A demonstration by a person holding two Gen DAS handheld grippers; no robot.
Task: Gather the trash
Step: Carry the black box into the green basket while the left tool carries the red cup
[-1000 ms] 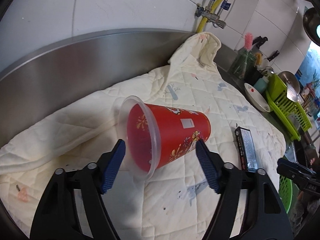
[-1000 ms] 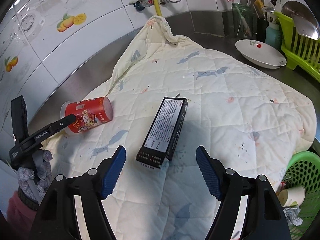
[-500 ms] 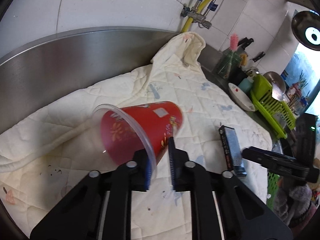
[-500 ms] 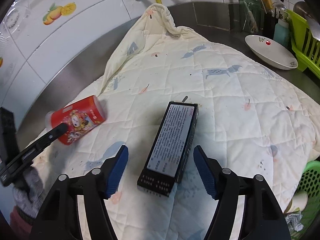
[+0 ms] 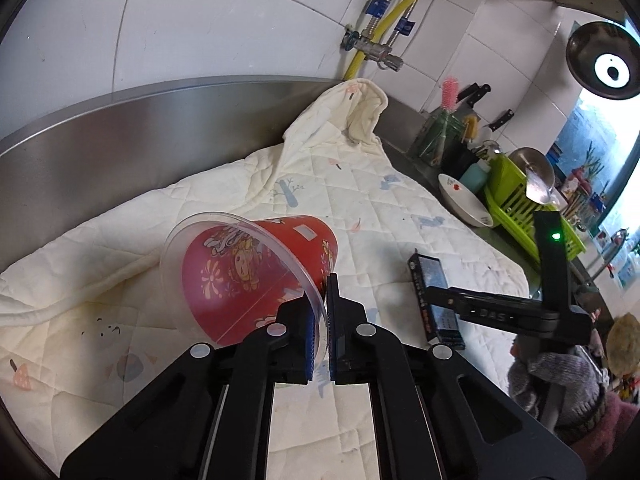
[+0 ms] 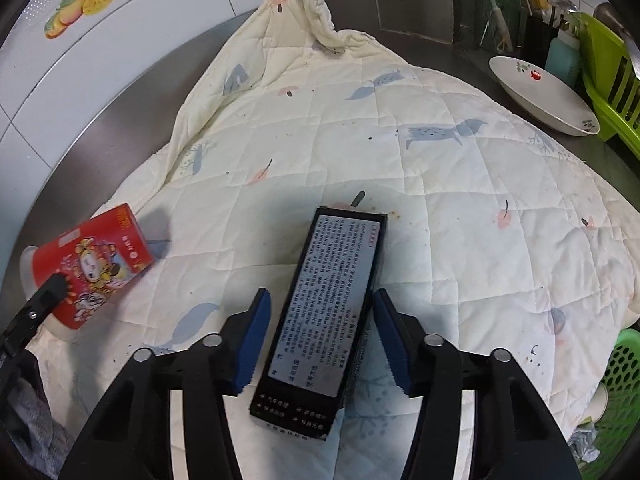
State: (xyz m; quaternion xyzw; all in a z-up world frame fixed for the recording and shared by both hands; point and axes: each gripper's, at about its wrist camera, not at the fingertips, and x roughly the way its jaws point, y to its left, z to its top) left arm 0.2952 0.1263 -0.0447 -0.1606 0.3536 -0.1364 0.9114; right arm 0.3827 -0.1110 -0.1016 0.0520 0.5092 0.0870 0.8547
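Left claw [image 5: 319, 320] has just clamped onto the clear rim of the red printed plastic cup [image 5: 256, 276] on the quilted cream cloth [image 5: 352, 216], securing one piece of trash, while the right claw [image 6: 320, 332], jaws apart but closing, straddles the long black box [image 6: 328, 312] beside the cup without pressing it yet.

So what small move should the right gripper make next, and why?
Probably finish closing. The right gripper straddles the black box, its jaws have been closing, but gaps still show beside both pads. The left gripper already pinches the cup rim.

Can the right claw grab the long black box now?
Probably yes. The right claw already has the black box between its blue pads, which have just been closing, and nothing blocks it. The pads don't look like they're pressing on it yet.
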